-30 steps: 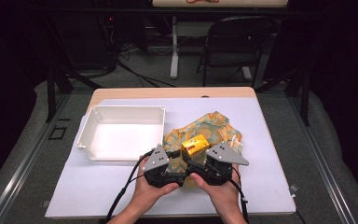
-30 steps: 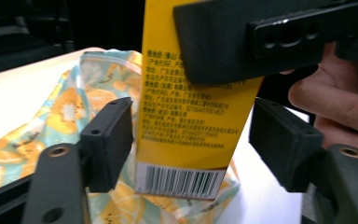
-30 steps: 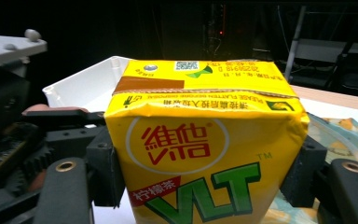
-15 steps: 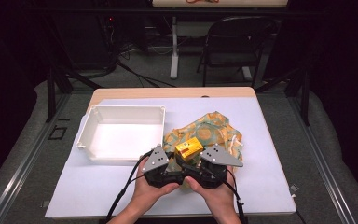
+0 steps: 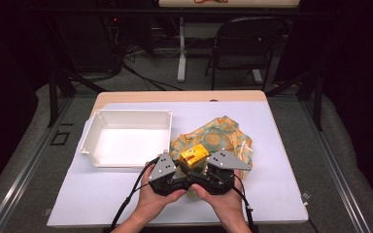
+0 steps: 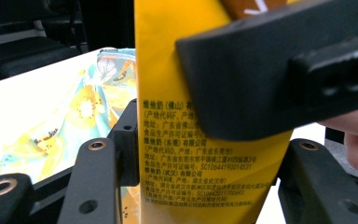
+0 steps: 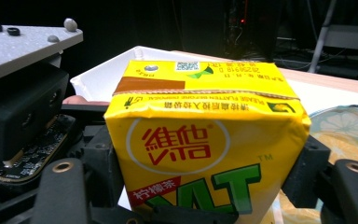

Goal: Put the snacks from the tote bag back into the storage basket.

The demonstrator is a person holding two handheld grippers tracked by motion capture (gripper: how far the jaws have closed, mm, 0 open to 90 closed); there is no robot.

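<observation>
Seen from the high view, a person's two hands bring the left gripper [image 5: 171, 173] and the right gripper [image 5: 212, 173] close together at the near edge of a white table [image 5: 281, 194], both meeting on a yellow drink carton [image 5: 194, 156] lifted between them. Beyond the grippers lies a yellow-and-teal patterned cloth [image 5: 221, 138]; beyond and to the left of the left gripper sits an empty white tray [image 5: 126, 138].

In the left gripper view, that gripper's jaws stand on either side of the drink carton [image 6: 186, 116], clamped against its printed side panel, while a jaw of the right gripper [image 6: 279, 70] crosses in front. The patterned cloth [image 6: 84, 107] spreads behind.

In the right gripper view, the drink carton [image 7: 200, 140] sits squarely between this gripper's jaws, gripped on both flanks, red characters facing the lens. The left gripper [image 7: 23, 93] presses in alongside; the white tray [image 7: 102, 74] lies behind.
</observation>
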